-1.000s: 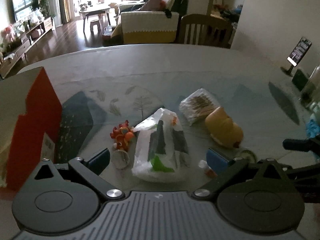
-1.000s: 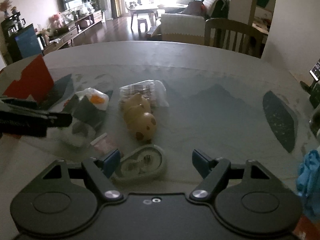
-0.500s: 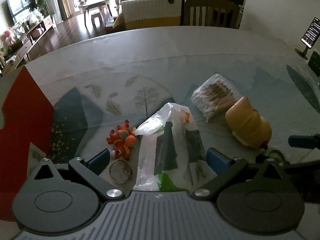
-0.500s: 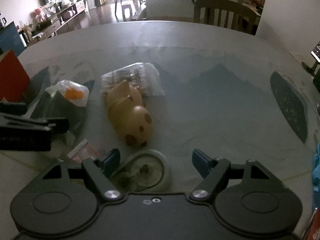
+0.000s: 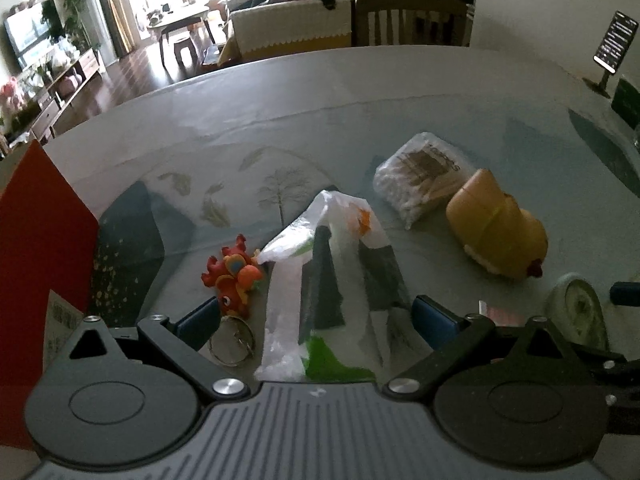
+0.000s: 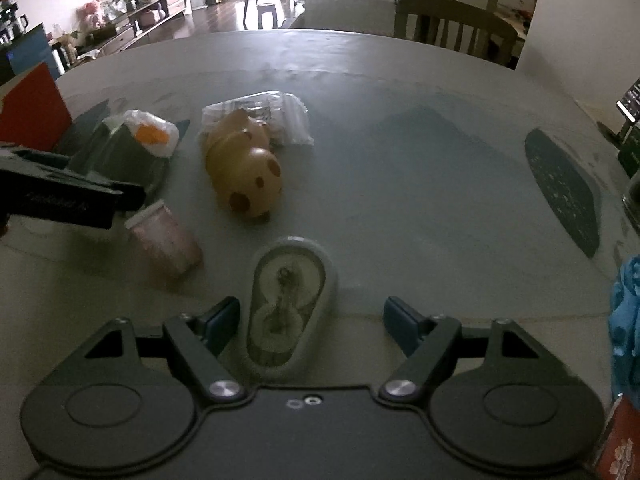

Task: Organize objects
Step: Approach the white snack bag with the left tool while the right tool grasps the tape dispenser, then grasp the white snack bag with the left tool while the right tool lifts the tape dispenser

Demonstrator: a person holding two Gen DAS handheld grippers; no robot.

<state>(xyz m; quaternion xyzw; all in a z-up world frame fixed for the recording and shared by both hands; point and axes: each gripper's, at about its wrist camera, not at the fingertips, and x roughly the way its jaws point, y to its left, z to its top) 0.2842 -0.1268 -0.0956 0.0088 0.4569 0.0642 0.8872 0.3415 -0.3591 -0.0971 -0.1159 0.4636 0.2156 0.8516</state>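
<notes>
A white plastic bag (image 5: 332, 280) with dark and green print lies between the fingers of my open left gripper (image 5: 316, 320). A red toy keychain (image 5: 234, 276) rests by the left finger, its ring (image 5: 232, 344) just inside it. My right gripper (image 6: 312, 316) is open, and a pale correction tape dispenser (image 6: 288, 300) lies lengthwise between its fingers, untouched. Further out are a yellow spotted toy (image 6: 244, 172), a bag of cotton swabs (image 6: 272, 116) and a small pink packet (image 6: 164, 236). The left gripper's body (image 6: 68, 196) shows at the left of the right wrist view.
A red box (image 5: 40, 240) stands at the table's left edge. A blue cloth (image 6: 626, 320) lies at the right edge, with a phone on a stand (image 5: 614, 40) behind it. A wooden chair (image 6: 456, 28) sits at the far side of the round table (image 6: 420, 184).
Both grippers moved forward and lower over the table. The bag now sits deeper between the left fingers, and the tape dispenser is centred between the right fingers.
</notes>
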